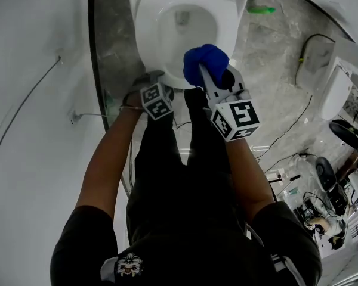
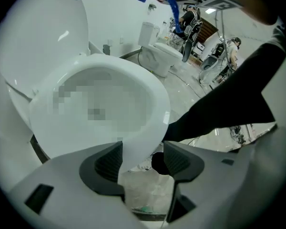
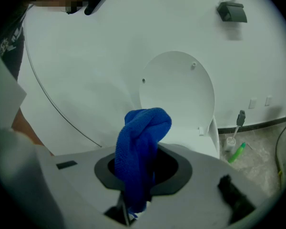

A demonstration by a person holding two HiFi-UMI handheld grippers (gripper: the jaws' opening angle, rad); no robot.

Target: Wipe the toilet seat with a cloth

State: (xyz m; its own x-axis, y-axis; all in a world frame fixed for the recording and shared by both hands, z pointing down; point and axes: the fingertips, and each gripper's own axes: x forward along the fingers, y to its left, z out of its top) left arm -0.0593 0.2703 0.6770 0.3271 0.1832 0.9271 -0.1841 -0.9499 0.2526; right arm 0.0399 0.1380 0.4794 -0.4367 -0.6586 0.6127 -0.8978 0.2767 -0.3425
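Head view looking steeply down at a white toilet with its lid raised against a plain white wall. The toilet seat was down, a white ring round the bowl, just ahead of the person's black trousers.

The right gripper was clamped on a bunched blue cloth, which stuck up out of the jaws. It hung over the front right part of the seat, and contact could not be judged. The left gripper had its jaws spread wide and held nothing. The seat's front edge showed in the gap between them, close to one pad, and touch could not be judged.

Each gripper carried a cube printed with black-and-white square patterns, not letters. A small emblem on the person's dark shirt was too small to read.

On the left, a curved dark edge met the white wall, leaving only a narrow strip of grey marble floor beside the bowl. On the right the marble floor was wider and more open, crossed by thin black cables. A toilet brush and a green bottle lay near the wall just beside the toilet. A second white toilet stood well apart across the floor.
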